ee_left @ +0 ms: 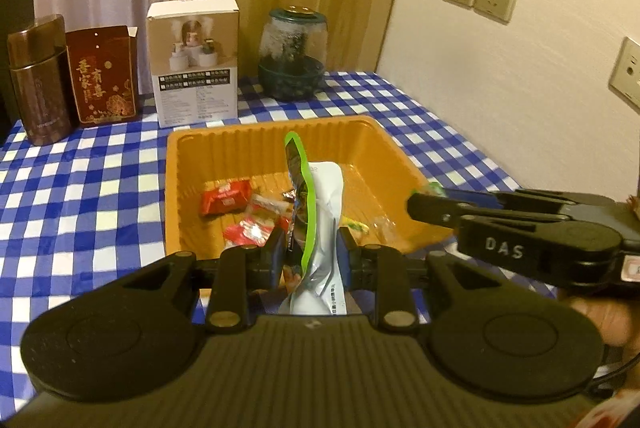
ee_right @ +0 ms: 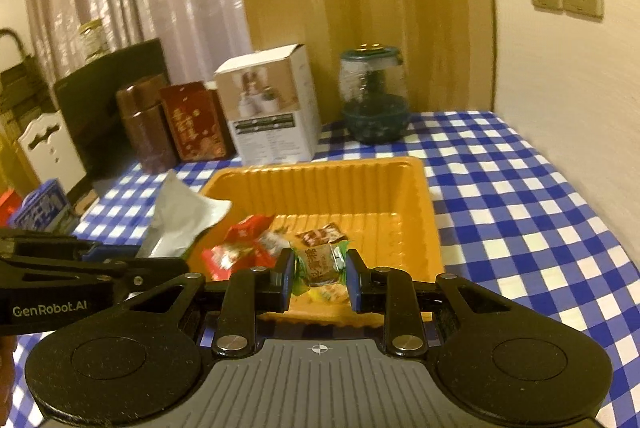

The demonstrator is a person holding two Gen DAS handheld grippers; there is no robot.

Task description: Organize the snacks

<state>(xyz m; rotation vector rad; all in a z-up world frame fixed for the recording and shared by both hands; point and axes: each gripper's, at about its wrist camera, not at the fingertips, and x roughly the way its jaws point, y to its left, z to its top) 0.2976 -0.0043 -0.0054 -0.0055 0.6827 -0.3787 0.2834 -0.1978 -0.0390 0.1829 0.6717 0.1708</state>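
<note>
On the blue checked tablecloth sits my orange tray. My left gripper pinches a floppy foil pouch above it; my right gripper squeezes a small, light, crinkly wrapped candy over the tray's near edge.

- Our left gripper sits low centre in its own view, fingers pinched in on a snack pouch.
- Our right gripper is bottom centre of its view, clamped on a wrapped snack, and reaches in from the right edge of the left view.
</note>
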